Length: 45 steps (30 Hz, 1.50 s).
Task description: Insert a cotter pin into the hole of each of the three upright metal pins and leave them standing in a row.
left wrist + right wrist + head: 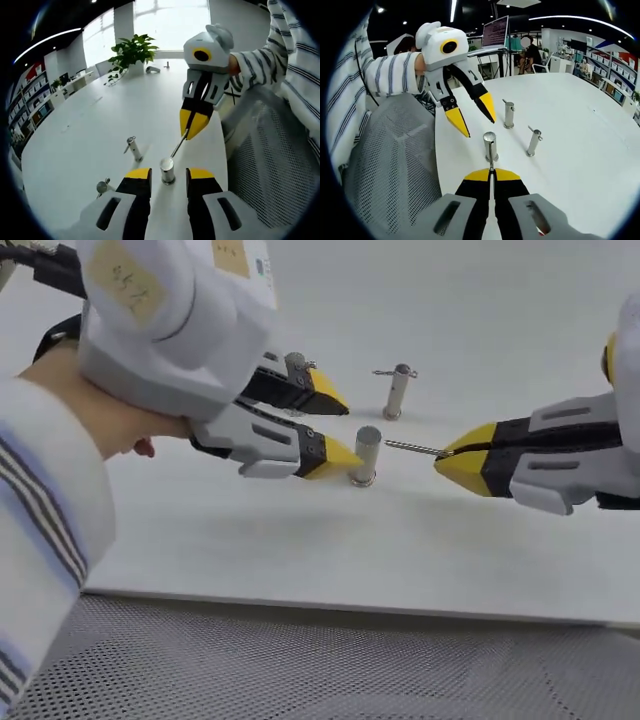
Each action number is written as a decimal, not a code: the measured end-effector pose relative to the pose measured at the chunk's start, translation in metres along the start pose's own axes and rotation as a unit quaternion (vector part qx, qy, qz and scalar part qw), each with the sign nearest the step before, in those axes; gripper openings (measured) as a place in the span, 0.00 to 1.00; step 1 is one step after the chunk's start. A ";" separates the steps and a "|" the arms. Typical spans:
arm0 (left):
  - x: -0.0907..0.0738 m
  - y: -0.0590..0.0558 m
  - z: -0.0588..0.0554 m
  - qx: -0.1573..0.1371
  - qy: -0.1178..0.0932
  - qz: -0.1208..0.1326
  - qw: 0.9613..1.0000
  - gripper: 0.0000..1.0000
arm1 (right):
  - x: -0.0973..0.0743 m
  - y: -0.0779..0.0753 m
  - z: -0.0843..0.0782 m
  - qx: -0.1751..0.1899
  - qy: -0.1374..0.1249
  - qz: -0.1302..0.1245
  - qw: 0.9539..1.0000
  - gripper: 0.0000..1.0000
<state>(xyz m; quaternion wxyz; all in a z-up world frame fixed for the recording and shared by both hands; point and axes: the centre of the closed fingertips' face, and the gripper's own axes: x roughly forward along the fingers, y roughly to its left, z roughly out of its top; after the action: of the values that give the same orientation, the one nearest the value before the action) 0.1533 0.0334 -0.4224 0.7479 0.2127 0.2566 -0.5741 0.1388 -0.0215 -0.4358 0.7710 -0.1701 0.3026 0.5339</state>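
Your right gripper clamps the cotter pin; left gripper gapes beside the front pin, near the table edge.

1. The left gripper, with a white-and-grey body, black jaws and yellow tips, comes in from the left, held low and roughly level, jaws spread apart.
2. The left hand wraps its body; a blue-and-white striped sleeve covers the forearm.
3. The right gripper, same build, comes in from the right, jaws pressed together on a thin steel cotter pin.
4. The tips face each other, near but apart.
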 end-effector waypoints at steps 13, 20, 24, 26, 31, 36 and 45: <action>0.013 -0.001 0.001 -0.015 0.002 -0.012 1.000 0.19 | 0.009 -0.005 -0.001 -0.026 0.002 0.014 1.000 0.00; 0.014 -0.005 0.005 -0.021 -0.003 -0.027 0.999 0.09 | 0.010 -0.007 0.001 -0.023 -0.005 0.019 1.000 0.00; 0.013 -0.007 0.005 -0.014 0.002 -0.026 1.000 0.09 | 0.011 -0.005 0.004 -0.024 -0.007 0.022 0.999 0.00; 0.013 -0.007 0.005 -0.017 0.004 -0.026 1.000 0.09 | 0.013 -0.006 0.003 -0.027 -0.004 0.021 0.999 0.00; 0.013 -0.006 0.005 -0.030 0.007 -0.016 0.999 0.09 | 0.015 -0.009 0.002 -0.025 -0.001 0.012 1.000 0.00; 0.013 -0.004 0.004 -0.042 0.008 -0.016 0.999 0.09 | 0.021 -0.011 0.004 -0.030 0.004 0.005 1.000 0.00; 0.014 -0.001 0.005 -0.049 0.009 -0.010 0.999 0.08 | 0.030 -0.006 0.010 -0.046 0.007 0.011 0.999 0.00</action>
<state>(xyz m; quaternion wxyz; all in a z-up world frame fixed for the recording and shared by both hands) 0.1560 0.0192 -0.4273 0.7495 0.1786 0.2928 -0.5663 0.1550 0.0034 -0.4476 0.7545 -0.2057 0.2854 0.5540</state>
